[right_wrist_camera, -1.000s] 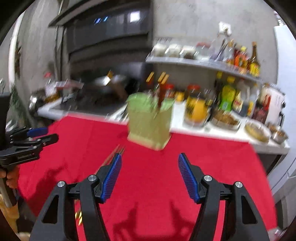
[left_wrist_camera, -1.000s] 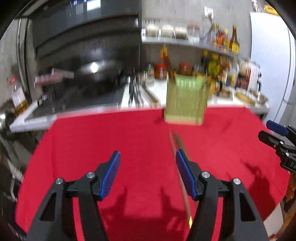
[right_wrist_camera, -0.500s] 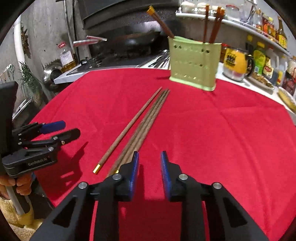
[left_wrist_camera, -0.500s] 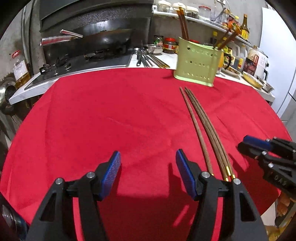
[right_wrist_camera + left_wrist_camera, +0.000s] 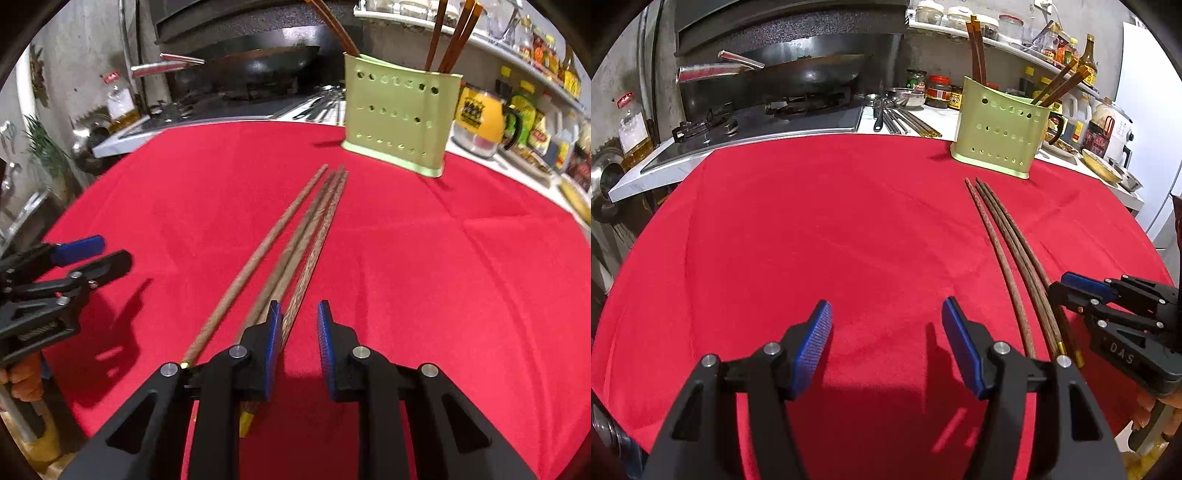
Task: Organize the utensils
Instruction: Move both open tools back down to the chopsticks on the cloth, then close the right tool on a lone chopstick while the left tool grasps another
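Note:
Several long brown chopsticks point(image 5: 306, 236) with gold ends lie side by side on the red cloth point(image 5: 424, 258), pointing at a green perforated holder point(image 5: 395, 122) that has more chopsticks standing in it. My right gripper point(image 5: 299, 310) sits low over their near ends, its jaws closing. The rightmost stick runs between the pads, and a gap still shows. In the left wrist view the chopsticks point(image 5: 1008, 258) and holder point(image 5: 997, 136) lie to the right. My left gripper point(image 5: 886, 332) is open over bare cloth. The right gripper point(image 5: 1058, 286) shows at that view's right edge.
Behind the cloth are a gas stove with a dark wok point(image 5: 812, 74), metal utensils point(image 5: 894, 118) on the white counter, a yellow mug point(image 5: 480, 118), jars and a shelf of bottles. The left gripper point(image 5: 110, 251) and a hand are at the left of the right wrist view.
Both grippers have come down toward the table. The right gripper's jaws went from wide apart to narrow and moved onto the near ends of the chopsticks. The left gripper's jaws kept their width.

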